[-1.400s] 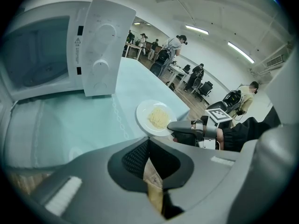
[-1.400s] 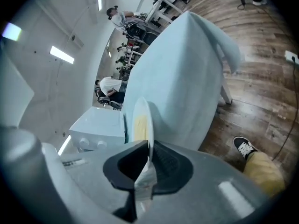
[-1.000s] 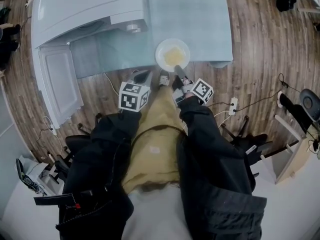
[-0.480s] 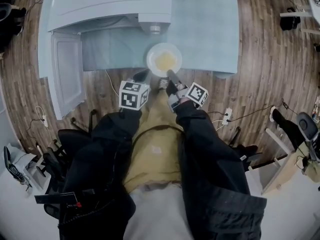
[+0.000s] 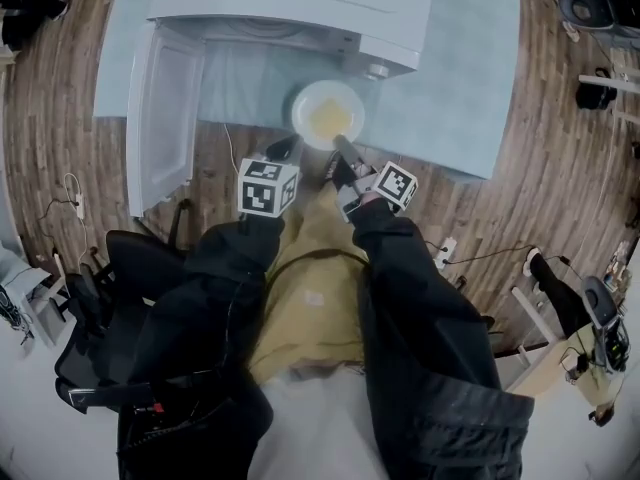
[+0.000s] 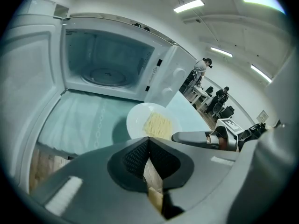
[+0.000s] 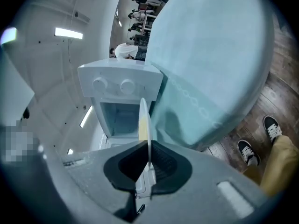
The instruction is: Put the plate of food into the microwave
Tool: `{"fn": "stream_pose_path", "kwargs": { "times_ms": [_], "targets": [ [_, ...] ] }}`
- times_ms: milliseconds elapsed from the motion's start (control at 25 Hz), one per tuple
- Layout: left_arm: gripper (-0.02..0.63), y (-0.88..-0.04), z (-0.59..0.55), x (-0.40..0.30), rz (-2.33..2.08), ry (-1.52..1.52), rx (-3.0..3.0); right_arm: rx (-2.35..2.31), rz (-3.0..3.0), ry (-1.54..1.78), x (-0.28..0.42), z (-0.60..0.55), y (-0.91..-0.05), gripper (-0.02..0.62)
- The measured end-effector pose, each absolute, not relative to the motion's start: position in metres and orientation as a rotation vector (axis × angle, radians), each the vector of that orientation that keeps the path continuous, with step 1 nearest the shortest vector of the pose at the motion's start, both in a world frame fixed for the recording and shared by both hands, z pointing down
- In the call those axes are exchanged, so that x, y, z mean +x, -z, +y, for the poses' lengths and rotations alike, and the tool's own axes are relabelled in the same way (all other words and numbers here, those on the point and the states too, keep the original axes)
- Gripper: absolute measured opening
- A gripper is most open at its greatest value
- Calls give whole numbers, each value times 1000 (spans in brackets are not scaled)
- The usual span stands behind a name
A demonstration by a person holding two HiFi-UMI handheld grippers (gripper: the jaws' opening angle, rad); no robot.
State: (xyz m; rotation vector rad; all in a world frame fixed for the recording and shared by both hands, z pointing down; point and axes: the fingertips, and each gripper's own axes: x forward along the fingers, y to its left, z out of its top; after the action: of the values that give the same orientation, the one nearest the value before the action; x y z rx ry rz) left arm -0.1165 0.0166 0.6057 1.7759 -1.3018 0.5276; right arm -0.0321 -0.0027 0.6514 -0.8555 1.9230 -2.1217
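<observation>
A white plate (image 5: 328, 114) with yellow food is just in front of the open white microwave (image 5: 300, 3), over the pale blue table's (image 5: 455, 108) near side. My right gripper (image 5: 341, 146) is shut on the plate's near rim; in the right gripper view the plate (image 7: 144, 118) stands edge-on between the jaws of the right gripper (image 7: 148, 149), with the microwave (image 7: 120, 87) behind. My left gripper (image 5: 284, 149) is shut and empty, just left of the plate. In the left gripper view, past the left gripper (image 6: 148, 143), I see the plate (image 6: 152, 122) and the microwave cavity (image 6: 106, 65) with its glass turntable.
The microwave door (image 5: 160, 118) hangs open to the left, past the table edge. Black office chairs (image 5: 110, 298) stand at the left on the wooden floor. A cable and a power strip (image 5: 443, 251) lie on the floor at the right.
The head view has swung round. The plate stays in my right gripper and now sits closer to the microwave's front. The left gripper keeps its place beside it.
</observation>
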Motion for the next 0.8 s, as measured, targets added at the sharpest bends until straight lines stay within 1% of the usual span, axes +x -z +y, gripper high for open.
{"fn": "stream_pose_path", "kwargs": {
  "times_ms": [320,800],
  "targets": [
    [-3,-608,19,-173,-1354,-485,1719,-808,1975,2158,-94,-9,-649,9],
    [-3,-611,-5,-241,-1398,-436,1694,-768,2009,2127,-172,-52,-643,9]
  ]
}}
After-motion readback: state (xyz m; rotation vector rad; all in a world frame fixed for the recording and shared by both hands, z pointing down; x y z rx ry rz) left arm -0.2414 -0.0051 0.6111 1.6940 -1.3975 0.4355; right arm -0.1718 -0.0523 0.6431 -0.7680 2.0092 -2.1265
